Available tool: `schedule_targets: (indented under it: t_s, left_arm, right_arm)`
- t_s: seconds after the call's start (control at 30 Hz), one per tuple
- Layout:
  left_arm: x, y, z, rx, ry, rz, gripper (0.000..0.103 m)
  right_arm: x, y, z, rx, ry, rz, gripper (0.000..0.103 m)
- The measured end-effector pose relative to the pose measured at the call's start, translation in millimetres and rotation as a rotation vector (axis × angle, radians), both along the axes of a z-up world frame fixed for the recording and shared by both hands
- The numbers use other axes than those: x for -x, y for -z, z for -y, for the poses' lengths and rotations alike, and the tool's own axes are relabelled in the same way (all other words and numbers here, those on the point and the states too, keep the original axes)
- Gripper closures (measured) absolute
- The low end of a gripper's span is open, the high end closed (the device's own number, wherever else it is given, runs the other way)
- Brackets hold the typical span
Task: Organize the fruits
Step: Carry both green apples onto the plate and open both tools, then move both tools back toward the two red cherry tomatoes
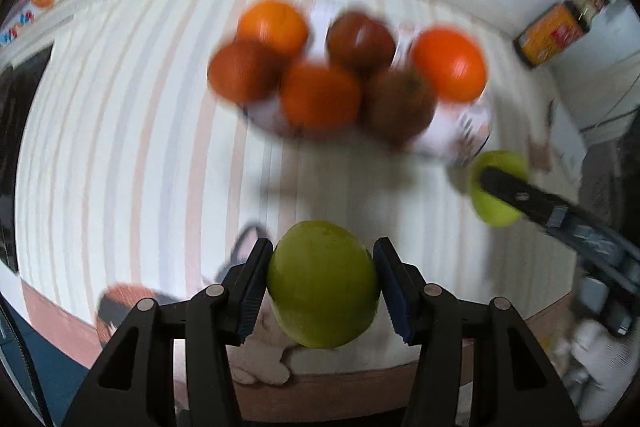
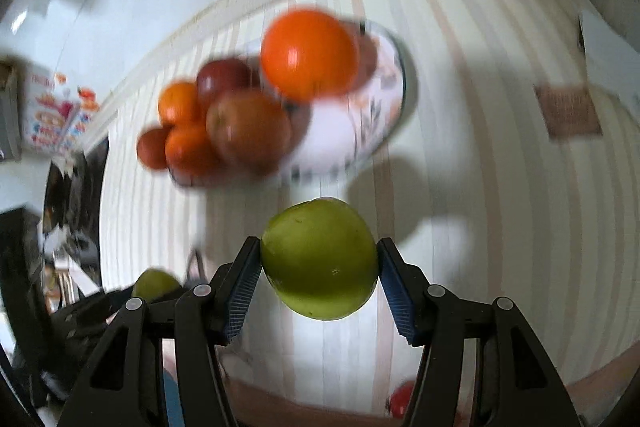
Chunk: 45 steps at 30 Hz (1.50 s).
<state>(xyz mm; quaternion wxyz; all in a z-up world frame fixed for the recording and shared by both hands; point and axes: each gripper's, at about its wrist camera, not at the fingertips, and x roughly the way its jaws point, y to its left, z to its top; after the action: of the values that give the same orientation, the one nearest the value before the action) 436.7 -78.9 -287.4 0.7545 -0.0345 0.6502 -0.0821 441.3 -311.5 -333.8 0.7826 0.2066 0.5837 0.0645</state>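
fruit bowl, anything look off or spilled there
Nothing spilled or damaged that the blur lets me see. The white patterned bowl is heaped with orange and dark red fruits, the top orange one perched high above the rim.

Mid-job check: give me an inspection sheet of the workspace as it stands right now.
Surface: striped tablecloth on a table.
Job's things: white patterned bowl piled with orange and reddish fruit; two green fruits lifted clear, one per gripper.
Clutter: dark sauce bottle at the far edge; brown square mat.
Grippers: left gripper shut on a green fruit; right gripper shut on the other green fruit.
Cables: nothing seen.
Surroundings: pale wall; colourful box at left; image blurred.
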Motion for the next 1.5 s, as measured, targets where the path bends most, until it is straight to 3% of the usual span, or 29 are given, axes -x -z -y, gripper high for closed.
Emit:
schedule_targets:
  t_s: [0.13, 0.3, 0.47, 0.63, 0.8, 0.93, 1.0, 1.07, 1.13, 1.2, 1.27, 1.33, 1.5]
  left_arm:
    - [-43.4, -30.5, -0.1, 0.005, -0.003, 0.053, 0.053]
    - [-98.9, -40.2, 0.1, -0.035, 0.0, 0.082, 0.053]
    - [-146.4, -26.2, 1.2, -0.046, 0.015, 0.013, 0.053]
    - [-167.9, -2.7, 9.9, -0.06, 0.035, -0.058, 0.053]
    - [-169.3, 19.6, 12.9, -0.083, 0.043, -0.107, 0.053]
    - [-168.2, 19.1, 11.3, -0.068, 0.037, -0.107, 0.052]
    - [-168.9, 17.1, 10.9, -0.065, 0.03, -0.106, 0.051]
    - [-168.5, 12.7, 8.7, -0.058, 0.026, -0.101, 0.045]
    - [-165.7, 5.4, 5.9, -0.059, 0.022, -0.082, 0.034]
    - [-159.9, -3.1, 3.3, -0.058, 0.022, -0.061, 0.027]
    - [-151.7, -10.6, 1.0, -0.062, 0.022, -0.037, 0.019]
    - [-138.3, -18.3, -1.5, -0.08, 0.019, 0.002, 0.008]
    - [-92.8, -24.5, -10.5, -0.11, -0.021, 0.063, 0.008]
  right_arm:
    - [-33.7, -0.8, 10.2, -0.008, 0.025, 0.009, 0.042]
    - [-59.1, 9.8, 3.8, 0.005, 0.035, 0.007, 0.042]
    - [-58.1, 20.1, -1.0, -0.015, 0.069, 0.014, 0.042]
    - [-52.7, 25.9, 10.4, -0.049, 0.105, 0.02, 0.042]
    - [-54.0, 29.9, 2.7, -0.057, 0.116, 0.024, 0.041]
    - [-54.2, 29.8, 3.4, -0.058, 0.113, 0.02, 0.041]
    - [-53.2, 27.0, 5.0, -0.069, 0.119, 0.021, 0.035]
    - [-52.1, 22.7, 5.4, -0.065, 0.126, 0.021, 0.02]
    - [-50.9, 16.2, 4.3, -0.058, 0.116, 0.029, 0.02]
    - [-48.6, 7.7, 2.6, -0.022, 0.101, 0.034, 0.018]
    - [-46.1, -1.3, 0.6, 0.029, 0.084, 0.039, 0.008]
    - [-43.4, -11.3, -2.2, 0.103, 0.064, 0.043, 0.008]
    - [-33.8, -35.1, -10.0, 0.255, 0.017, 0.074, 0.005]
